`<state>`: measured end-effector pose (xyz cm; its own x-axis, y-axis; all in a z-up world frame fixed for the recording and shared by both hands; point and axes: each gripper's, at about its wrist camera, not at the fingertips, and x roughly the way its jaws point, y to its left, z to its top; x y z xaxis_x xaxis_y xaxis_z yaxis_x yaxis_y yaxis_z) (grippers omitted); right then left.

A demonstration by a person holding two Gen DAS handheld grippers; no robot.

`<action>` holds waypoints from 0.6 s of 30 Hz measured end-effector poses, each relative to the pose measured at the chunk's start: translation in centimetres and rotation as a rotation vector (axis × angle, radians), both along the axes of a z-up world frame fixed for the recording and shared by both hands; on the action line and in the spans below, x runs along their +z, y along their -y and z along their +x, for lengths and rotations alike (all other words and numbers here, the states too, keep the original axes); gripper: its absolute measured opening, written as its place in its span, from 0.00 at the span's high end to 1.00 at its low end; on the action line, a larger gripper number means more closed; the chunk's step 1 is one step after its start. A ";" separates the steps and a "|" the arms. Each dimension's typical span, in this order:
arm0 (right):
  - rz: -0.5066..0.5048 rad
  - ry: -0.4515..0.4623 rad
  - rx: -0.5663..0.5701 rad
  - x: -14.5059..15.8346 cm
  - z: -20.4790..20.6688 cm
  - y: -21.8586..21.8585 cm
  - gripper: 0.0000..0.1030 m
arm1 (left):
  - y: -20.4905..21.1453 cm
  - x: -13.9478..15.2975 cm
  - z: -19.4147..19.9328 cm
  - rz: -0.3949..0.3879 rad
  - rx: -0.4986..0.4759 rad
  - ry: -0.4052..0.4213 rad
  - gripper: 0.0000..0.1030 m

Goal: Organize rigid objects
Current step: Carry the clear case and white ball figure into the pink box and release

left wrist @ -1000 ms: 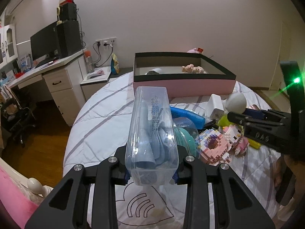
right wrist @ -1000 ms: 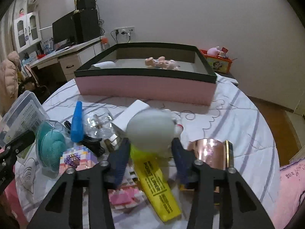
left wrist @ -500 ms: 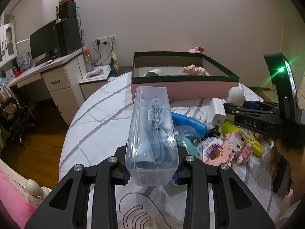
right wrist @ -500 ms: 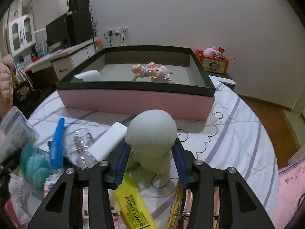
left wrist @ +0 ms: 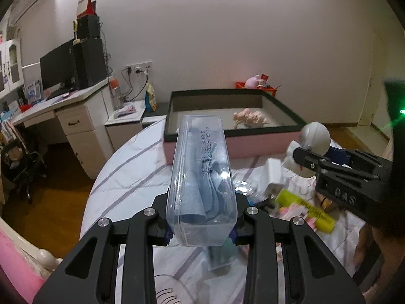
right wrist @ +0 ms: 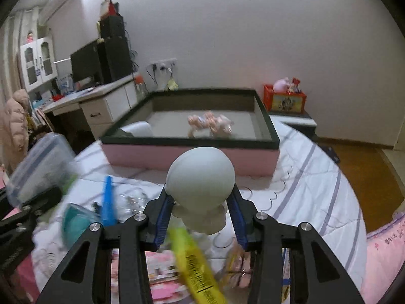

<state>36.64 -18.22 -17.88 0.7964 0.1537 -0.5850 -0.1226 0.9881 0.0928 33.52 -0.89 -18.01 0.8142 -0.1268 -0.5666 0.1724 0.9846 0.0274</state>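
My left gripper [left wrist: 201,230] is shut on a clear plastic case [left wrist: 201,177] with blue items inside, held above the bed. My right gripper [right wrist: 201,215] is shut on a white round-headed figurine [right wrist: 201,179], also seen in the left wrist view [left wrist: 314,139]. The pink box with a dark rim [right wrist: 192,152] [left wrist: 253,144] stands ahead and holds a pink doll [right wrist: 210,124] and a white object [right wrist: 138,128]. A yellow marker [right wrist: 195,261], blue tube [right wrist: 107,200] and teal item [right wrist: 76,223] lie on the bed below.
A white charger [left wrist: 274,174] and pink block toys [right wrist: 162,268] lie among the clutter on the striped bedcover [right wrist: 303,192]. A desk with monitor [left wrist: 58,76] stands left. A red toy box [right wrist: 284,98] sits behind the pink box.
Both grippers have risen and moved toward the pink box with their loads. The figurine now sits higher, near the box's front wall.
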 end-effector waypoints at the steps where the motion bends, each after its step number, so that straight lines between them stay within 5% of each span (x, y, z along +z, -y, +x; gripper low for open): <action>1: 0.007 0.017 0.012 0.6 -0.5 -0.3 0.58 | 0.3 0.3 0.1 -0.006 -0.003 0.004 0.69; 18: 0.017 0.117 0.054 5.0 -0.6 0.1 0.57 | 4.7 5.1 4.0 0.029 -0.048 0.083 0.69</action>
